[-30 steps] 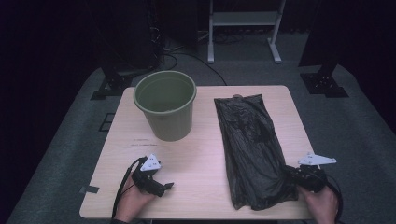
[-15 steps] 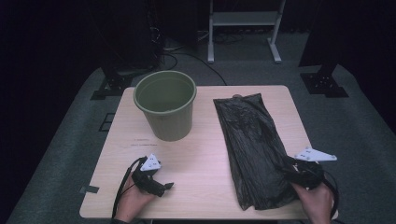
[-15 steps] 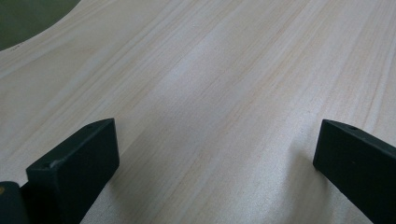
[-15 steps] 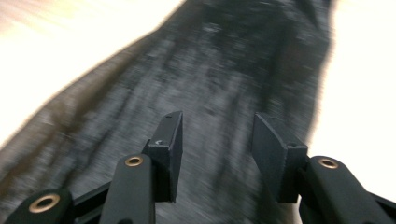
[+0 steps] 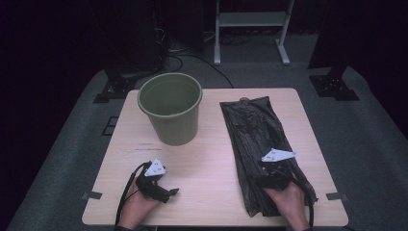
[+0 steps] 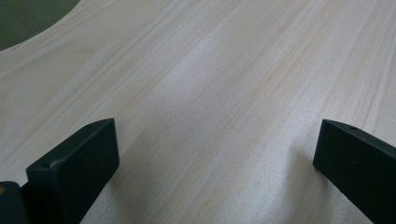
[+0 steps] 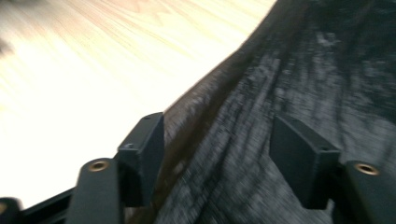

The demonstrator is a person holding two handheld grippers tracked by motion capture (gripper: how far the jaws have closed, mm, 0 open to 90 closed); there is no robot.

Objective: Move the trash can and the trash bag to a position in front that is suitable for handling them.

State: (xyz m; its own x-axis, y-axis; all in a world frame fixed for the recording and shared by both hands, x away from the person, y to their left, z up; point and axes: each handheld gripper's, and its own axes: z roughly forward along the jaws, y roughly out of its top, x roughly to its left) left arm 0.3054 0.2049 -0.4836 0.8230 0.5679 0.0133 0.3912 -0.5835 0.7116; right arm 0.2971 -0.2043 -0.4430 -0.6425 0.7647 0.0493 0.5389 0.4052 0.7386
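My right hand-held gripper (image 5: pixel 270 174) sits over the near end of the crumpled black plastic bag (image 5: pixel 260 132), jaws wide and straddling its left edge without gripping. The bag's long axis runs straight away from me on the pale wooden counter (image 5: pixel 211 159). My left hand-held gripper (image 5: pixel 166 191), jaws wide and empty, rests well apart, with the green plastic bucket (image 5: pixel 170 113) beyond it.

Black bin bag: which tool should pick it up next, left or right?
Right. The right tool is open over the black bin bag's near end; the left tool lies open over bare table, apart from it.
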